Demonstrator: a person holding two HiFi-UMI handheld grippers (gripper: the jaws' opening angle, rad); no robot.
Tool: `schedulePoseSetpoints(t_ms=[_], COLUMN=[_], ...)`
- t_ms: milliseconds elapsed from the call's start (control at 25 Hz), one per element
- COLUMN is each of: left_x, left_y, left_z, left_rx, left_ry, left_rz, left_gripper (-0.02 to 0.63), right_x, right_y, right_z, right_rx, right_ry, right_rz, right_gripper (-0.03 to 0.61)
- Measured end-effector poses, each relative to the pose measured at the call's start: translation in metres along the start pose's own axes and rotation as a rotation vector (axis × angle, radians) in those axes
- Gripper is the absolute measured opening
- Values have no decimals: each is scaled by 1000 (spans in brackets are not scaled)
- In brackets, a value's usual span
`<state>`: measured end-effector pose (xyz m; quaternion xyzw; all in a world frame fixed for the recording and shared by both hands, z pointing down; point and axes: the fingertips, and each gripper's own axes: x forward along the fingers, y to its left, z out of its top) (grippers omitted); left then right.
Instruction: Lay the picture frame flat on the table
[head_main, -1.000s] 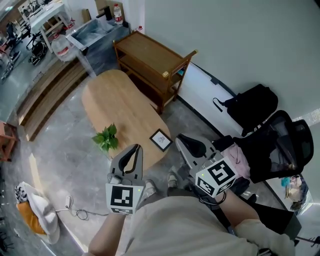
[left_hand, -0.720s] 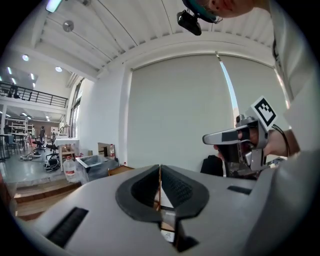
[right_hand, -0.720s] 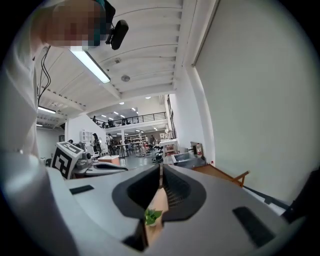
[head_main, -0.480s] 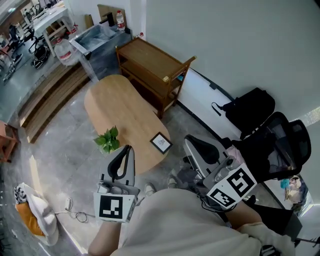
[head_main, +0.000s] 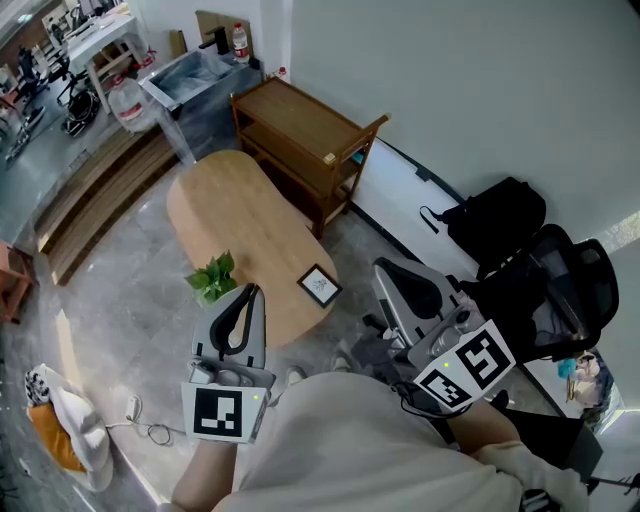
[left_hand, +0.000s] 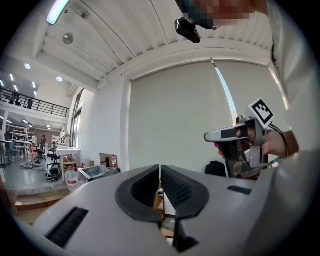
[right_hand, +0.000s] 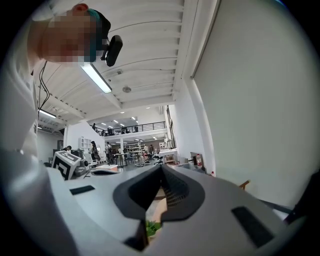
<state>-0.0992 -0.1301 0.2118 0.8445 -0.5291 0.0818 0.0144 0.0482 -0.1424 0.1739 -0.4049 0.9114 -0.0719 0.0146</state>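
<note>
A small black picture frame (head_main: 319, 285) rests on the oval wooden table (head_main: 235, 215), near its near right edge; from above it looks flat. Both grippers are held well above the floor, close to the person's body and short of the table. My left gripper (head_main: 254, 291) is shut with nothing between its jaws, which meet in a thin line in the left gripper view (left_hand: 160, 168). My right gripper (head_main: 381, 266) is also shut and empty, as the right gripper view (right_hand: 161, 168) shows. Neither touches the frame.
A small green plant (head_main: 212, 277) stands on the table's near left edge. Behind the table is a wooden shelf cart (head_main: 305, 130). A white board (head_main: 410, 200) leans on the wall, with a black backpack (head_main: 495, 220) and an office chair (head_main: 560, 290) at the right.
The left gripper's jaws have gone from open to shut. Both grippers drew back towards the person, the right one shifting to the right. The frame stayed where it was.
</note>
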Motion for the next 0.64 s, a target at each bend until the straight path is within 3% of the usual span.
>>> schedulePoseSetpoints(t_ms=[640], left_x=[-10], left_y=[13], left_z=[0], left_rx=[-24], left_ry=[13], left_rz=[9], left_gripper=[12], right_x=[9], right_y=[21], right_z=[0], right_rx=[-99], right_ry=[15], right_rz=[38], right_gripper=[-3])
